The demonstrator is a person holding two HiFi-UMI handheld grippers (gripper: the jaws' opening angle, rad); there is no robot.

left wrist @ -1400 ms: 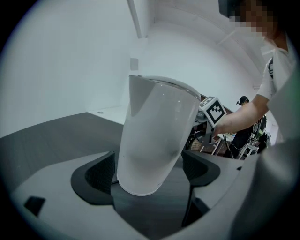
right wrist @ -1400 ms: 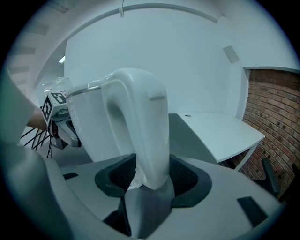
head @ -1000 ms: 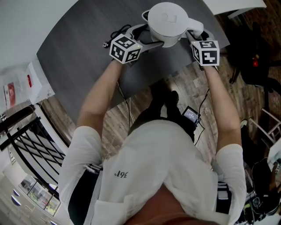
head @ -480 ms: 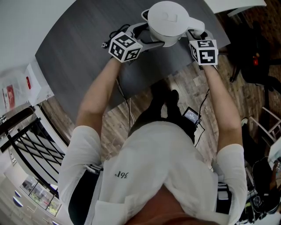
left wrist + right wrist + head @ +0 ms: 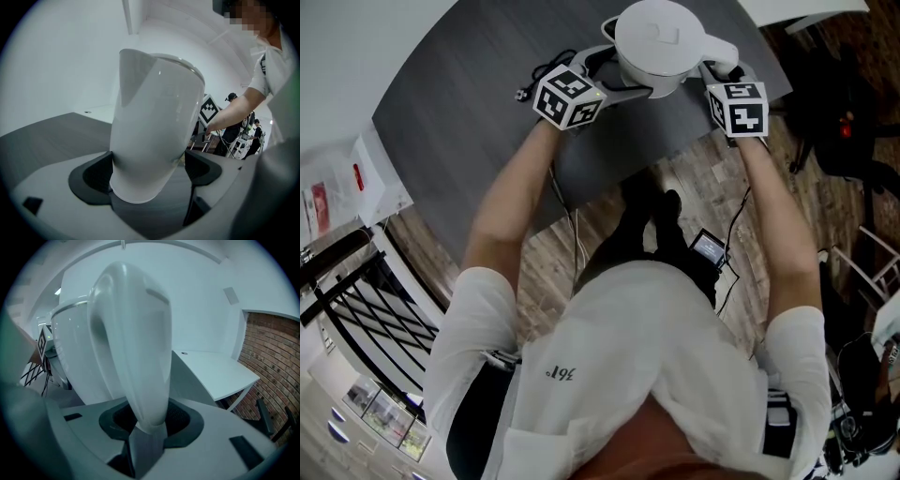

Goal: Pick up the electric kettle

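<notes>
A white electric kettle [image 5: 654, 37] stands on the dark grey table [image 5: 478, 131]. In the left gripper view its lower body [image 5: 150, 131] fills the span of my left gripper [image 5: 150, 173]. One pad lies against the wall and a thin gap shows at the other. My left gripper [image 5: 617, 77] sits at the kettle's left in the head view. My right gripper [image 5: 724, 73] is at the kettle's handle [image 5: 717, 54]. Its jaws are closing, and the lower end of the handle [image 5: 136, 348] sits between them at my right gripper [image 5: 147, 420].
A black cable with a plug [image 5: 530, 92] lies on the table left of the kettle. The table's edge runs just under my wrists. A small screen device [image 5: 710, 246] lies on the wooden floor. A white desk [image 5: 215, 371] and a brick wall stand beyond the kettle.
Both grippers have stayed at the kettle. The left one has shifted slightly up in the head view. The kettle stands where it did.
</notes>
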